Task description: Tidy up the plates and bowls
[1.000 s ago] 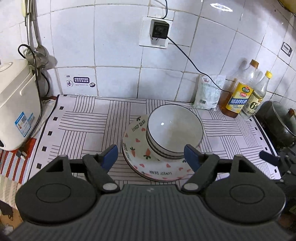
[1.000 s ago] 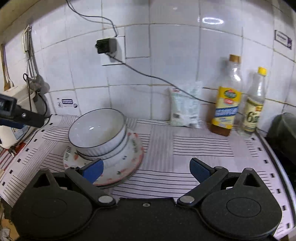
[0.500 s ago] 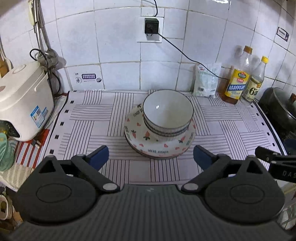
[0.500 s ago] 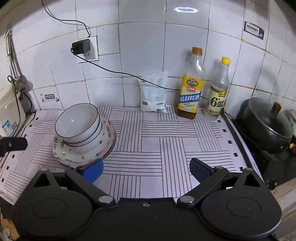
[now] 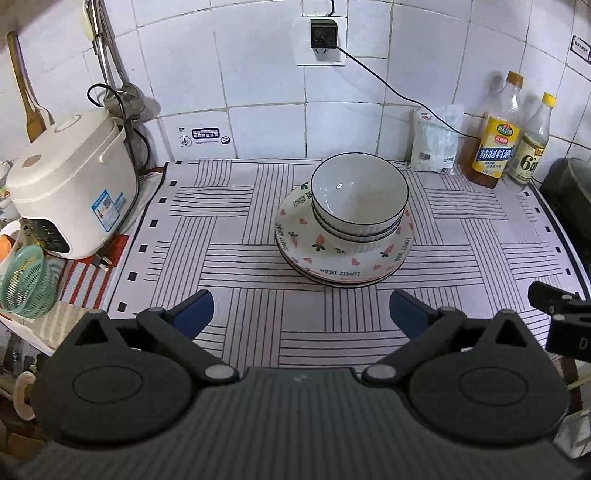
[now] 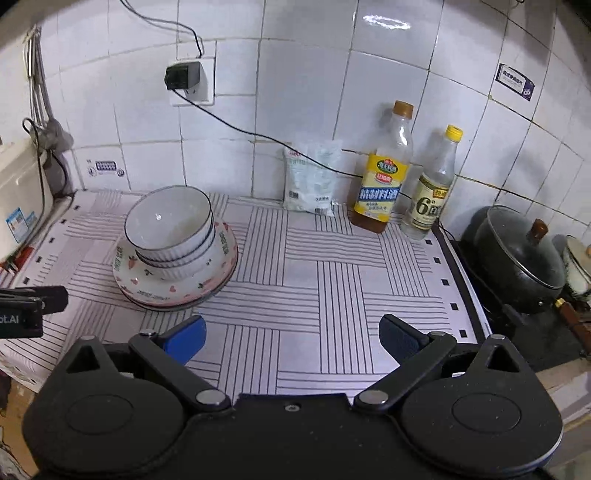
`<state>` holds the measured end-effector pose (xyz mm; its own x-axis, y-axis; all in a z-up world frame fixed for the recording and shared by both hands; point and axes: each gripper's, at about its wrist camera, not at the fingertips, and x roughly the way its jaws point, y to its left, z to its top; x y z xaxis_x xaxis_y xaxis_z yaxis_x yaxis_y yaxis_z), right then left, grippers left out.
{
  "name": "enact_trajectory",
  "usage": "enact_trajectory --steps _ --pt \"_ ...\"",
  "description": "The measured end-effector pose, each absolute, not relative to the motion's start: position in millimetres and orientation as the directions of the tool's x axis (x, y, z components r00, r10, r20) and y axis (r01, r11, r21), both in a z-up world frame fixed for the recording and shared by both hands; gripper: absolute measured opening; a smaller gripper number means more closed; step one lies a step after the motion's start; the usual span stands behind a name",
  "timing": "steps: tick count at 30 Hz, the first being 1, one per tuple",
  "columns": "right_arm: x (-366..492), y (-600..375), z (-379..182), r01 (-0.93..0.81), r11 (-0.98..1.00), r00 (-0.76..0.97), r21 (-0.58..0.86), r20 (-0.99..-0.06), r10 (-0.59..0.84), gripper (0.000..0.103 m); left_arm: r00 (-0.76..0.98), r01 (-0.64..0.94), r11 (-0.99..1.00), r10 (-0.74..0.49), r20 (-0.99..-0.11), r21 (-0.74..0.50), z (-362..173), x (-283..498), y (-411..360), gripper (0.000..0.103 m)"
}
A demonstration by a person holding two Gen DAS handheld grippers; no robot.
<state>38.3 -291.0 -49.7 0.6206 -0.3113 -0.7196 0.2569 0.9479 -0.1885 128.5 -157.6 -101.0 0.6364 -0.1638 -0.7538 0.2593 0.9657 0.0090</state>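
Note:
Stacked white ribbed bowls (image 5: 359, 199) sit on stacked plates (image 5: 299, 236) with heart and carrot prints, on the striped counter mat. The stack also shows in the right wrist view, bowls (image 6: 170, 225) on plates (image 6: 147, 288), at the left. My left gripper (image 5: 301, 312) is open and empty, pulled back from the stack near the mat's front. My right gripper (image 6: 291, 334) is open and empty, to the right of the stack over bare mat.
A white rice cooker (image 5: 66, 184) and a green basket (image 5: 24, 282) stand at the left. A salt bag (image 6: 310, 181), two bottles (image 6: 384, 170) and a lidded black pot (image 6: 513, 258) stand at the back right. A cable hangs from the wall socket (image 5: 323, 33).
Both grippers have drawn back and up from the plate and bowl stack, which stays in place. Both jaws stay open.

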Motion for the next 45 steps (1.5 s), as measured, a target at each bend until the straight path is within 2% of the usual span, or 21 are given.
enact_trajectory --steps 10,17,26,45 --pt "30 -286 -43 0.276 0.951 0.623 -0.138 -0.728 -0.286 0.101 0.658 0.243 0.97 -0.155 -0.737 0.013 -89 112 -154 0.103" --pt "26 -277 -36 0.293 0.946 0.632 -0.137 -0.715 -0.3 0.101 0.679 0.25 0.964 -0.112 -0.726 0.085 -87 105 -159 0.103" --pt "24 -276 -44 0.306 0.946 0.618 -0.113 -0.732 -0.287 0.101 0.722 0.246 0.964 -0.11 -0.684 0.104 -88 103 -156 0.103" --pt "25 -284 -53 0.314 0.941 0.595 -0.13 -0.745 -0.301 0.101 0.705 0.27 0.96 -0.147 -0.694 0.071 -97 108 -166 0.103"
